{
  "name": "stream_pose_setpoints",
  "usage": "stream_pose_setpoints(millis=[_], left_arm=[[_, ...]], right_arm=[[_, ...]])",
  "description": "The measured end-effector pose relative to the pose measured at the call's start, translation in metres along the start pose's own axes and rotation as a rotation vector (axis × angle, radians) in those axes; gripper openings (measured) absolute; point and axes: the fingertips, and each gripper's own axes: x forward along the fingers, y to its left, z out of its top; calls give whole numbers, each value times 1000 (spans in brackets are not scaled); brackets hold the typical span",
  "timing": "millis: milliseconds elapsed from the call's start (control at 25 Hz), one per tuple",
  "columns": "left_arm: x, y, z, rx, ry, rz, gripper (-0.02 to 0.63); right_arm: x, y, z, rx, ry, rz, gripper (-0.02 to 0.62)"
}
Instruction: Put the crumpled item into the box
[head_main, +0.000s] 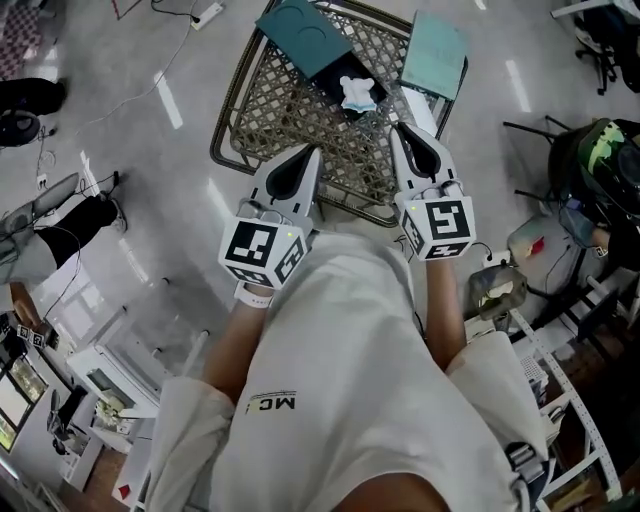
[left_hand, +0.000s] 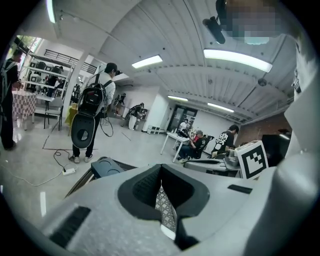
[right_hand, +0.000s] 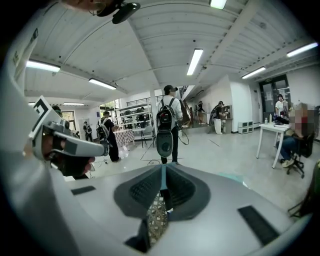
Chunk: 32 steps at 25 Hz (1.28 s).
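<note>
A crumpled white item (head_main: 358, 93) lies at the near right corner of a dark open box (head_main: 335, 72) on a wicker table (head_main: 290, 115). A dark teal lid (head_main: 300, 32) adjoins the box at the far side. My left gripper (head_main: 308, 152) hovers over the table's near part, jaws together with nothing held; its own view (left_hand: 161, 167) shows only wicker below the tips and the dark box (left_hand: 107, 167) ahead to the left. My right gripper (head_main: 398, 128) is also shut and empty (right_hand: 163, 167), just right of and nearer than the crumpled item.
A light teal flat box (head_main: 433, 52) rests on the table's far right corner. Cables and a power strip (head_main: 205, 14) lie on the floor at left. A chair (head_main: 545, 150) and cluttered shelves (head_main: 560, 330) stand right. A person with a backpack (left_hand: 92, 115) stands beyond the table.
</note>
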Motion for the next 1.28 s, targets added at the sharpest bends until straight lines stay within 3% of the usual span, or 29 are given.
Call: stream_pose_setpoints(millis=[480, 1280], left_arm=[[-13, -11, 18, 62, -46, 4, 25], [-3, -12, 35, 103, -41, 0, 25]], right_arm=[[-41, 19, 19, -45, -70, 22, 31], [-44, 21, 38, -10, -142, 22, 25]])
